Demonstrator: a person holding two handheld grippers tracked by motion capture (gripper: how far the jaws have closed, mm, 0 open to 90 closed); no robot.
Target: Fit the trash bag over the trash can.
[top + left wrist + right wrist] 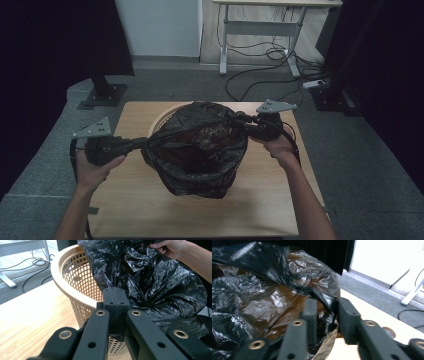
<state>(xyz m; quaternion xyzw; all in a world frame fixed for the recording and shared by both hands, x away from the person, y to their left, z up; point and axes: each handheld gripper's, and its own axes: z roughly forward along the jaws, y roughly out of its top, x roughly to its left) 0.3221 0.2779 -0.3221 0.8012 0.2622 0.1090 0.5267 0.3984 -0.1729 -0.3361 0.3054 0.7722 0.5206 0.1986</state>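
Grey carpet surrounds a light wooden tabletop (127, 200), with dark curtains at both sides and a white desk frame (260, 30) with loose cables (265, 70) at twelve o'clock.

At nine o'clock, the person's left hand (92, 170) holds the left gripper (142, 143). In the left gripper view its jaws are pressed tight together on a pinch of the black bin bag (200, 145), pulling that edge outward from the basket.

At the middle of the tabletop stands a beige mesh basket (75, 272), upright, with the black bin bag draped in and over it. The bag's mouth is stretched wide between the two grippers; much of the basket's wall is covered, with bare rim left at about eleven o'clock.

At two o'clock, the right hand (277, 145) holds the right gripper (241, 121) at the bag's far right edge. In the right gripper view its jaws stand apart with a fold of the bag's rim running between them; whether they clamp it I cannot tell.
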